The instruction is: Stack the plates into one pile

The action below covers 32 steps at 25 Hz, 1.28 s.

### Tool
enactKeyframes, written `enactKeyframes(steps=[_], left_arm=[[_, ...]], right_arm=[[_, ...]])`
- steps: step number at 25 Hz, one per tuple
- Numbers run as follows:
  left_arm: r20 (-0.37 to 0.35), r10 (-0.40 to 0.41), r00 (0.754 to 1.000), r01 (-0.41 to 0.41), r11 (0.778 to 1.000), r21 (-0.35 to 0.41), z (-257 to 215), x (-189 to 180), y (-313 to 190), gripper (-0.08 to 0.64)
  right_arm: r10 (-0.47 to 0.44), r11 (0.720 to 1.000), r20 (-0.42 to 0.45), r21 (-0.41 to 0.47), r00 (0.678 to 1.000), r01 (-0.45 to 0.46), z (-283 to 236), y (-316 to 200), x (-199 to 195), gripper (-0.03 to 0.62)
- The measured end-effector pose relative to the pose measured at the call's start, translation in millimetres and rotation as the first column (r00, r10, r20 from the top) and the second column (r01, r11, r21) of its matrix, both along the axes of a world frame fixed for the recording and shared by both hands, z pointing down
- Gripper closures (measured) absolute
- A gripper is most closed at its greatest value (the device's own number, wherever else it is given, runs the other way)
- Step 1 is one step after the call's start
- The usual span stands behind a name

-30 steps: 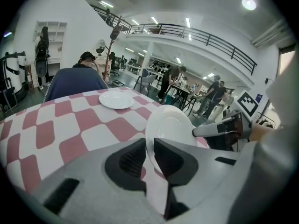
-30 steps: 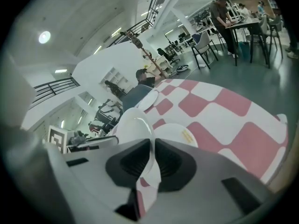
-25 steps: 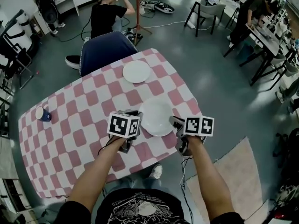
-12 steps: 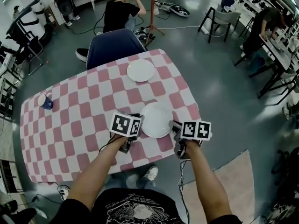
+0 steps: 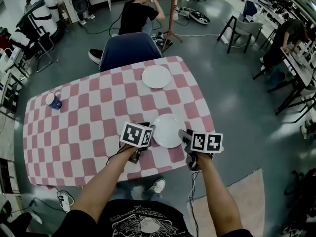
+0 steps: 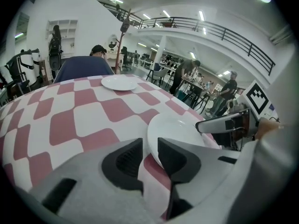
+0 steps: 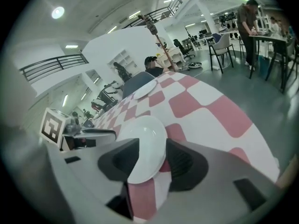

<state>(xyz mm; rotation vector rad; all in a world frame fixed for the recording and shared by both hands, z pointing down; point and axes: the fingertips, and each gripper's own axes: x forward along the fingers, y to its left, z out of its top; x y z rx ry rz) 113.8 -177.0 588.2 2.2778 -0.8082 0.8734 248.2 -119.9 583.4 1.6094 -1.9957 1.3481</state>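
Note:
A white plate (image 5: 168, 130) lies on the pink-and-white checked table (image 5: 89, 127) near its front edge, between my two grippers. My left gripper (image 5: 148, 130) is at the plate's left rim. Its jaws have just been opening and stand apart, with the rim (image 6: 180, 127) at the gap by the right jaw; this gripper (image 6: 149, 146) is open. My right gripper (image 5: 183, 135) is at the plate's right rim. Its jaws (image 7: 153, 149) have also just been opening, and the rim (image 7: 147, 129) sits loosely between them. A second white plate (image 5: 156, 76) rests at the table's far side.
A blue cup (image 5: 53, 100) stands near the table's far left corner. A blue chair (image 5: 129, 51) is pushed against the far edge, and a person in black sits on the floor beyond it. A light rug (image 5: 237, 196) lies on the floor at lower right.
Both grippers and the near plate have sunk slightly toward the table's front edge. The head view has drifted, so the table now sits further right in the picture.

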Motion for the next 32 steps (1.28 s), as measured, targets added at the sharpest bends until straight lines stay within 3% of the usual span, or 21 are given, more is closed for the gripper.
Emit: enactKeyframes(steps=[8, 14, 21, 26, 32], left_arm=[[-0.037, -0.042, 0.998, 0.045, 0.993, 0.110, -43.0, -9.5, -15.2, 0.418], [-0.104, -0.049, 0.993, 0.068, 0.980, 0.190, -87.6, -22.8, -36.5, 0.390], [-0.133, -0.040, 0.990, 0.078, 0.952, 0.297, -137.7, -55.5, -76.5, 0.357], [-0.197, -0.050, 0.979, 0.115, 0.936, 0.334, -172.3, -77.1, -102.4, 0.339], [-0.231, -0.050, 0.972, 0.128, 0.933, 0.336, -184.1, -87.4, -118.8, 0.318]], right_arm=[[-0.014, 0.992, -0.022, 0.122, 1.000, 0.017, -45.1, -18.5, -4.7, 0.387], [-0.020, 0.975, -0.072, 0.217, 0.997, 0.035, -94.8, -41.2, -11.9, 0.365], [0.012, 0.948, -0.138, 0.316, 0.990, 0.033, -149.1, -72.3, -23.4, 0.345], [0.039, 0.928, -0.195, 0.372, 0.980, 0.038, -180.9, -94.7, -34.2, 0.333], [0.020, 0.919, -0.248, 0.386, 0.969, 0.080, -205.1, -110.1, -44.1, 0.310]])
